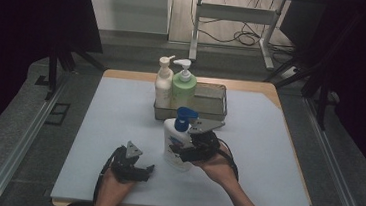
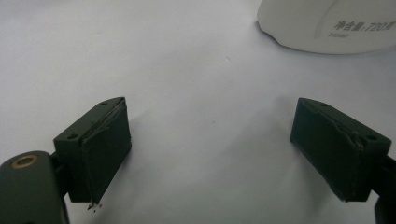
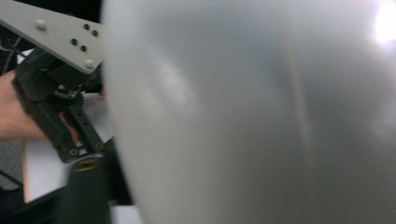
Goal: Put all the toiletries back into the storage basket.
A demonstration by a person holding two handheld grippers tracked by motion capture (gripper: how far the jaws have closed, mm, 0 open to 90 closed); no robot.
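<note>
The white bottle with the blue cap (image 1: 176,141) stood near the mat's middle, just before the metal tray (image 1: 211,101), the right gripper (image 1: 195,145) against its side; whether its jaws clamped the bottle could not be told. The left gripper (image 1: 133,166), released, rested near the mat's (image 1: 93,125) front edge, bare mat around it

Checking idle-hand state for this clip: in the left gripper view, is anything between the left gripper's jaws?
No. The left gripper stands open over bare white table, and the white bottle lies beyond it.
</note>
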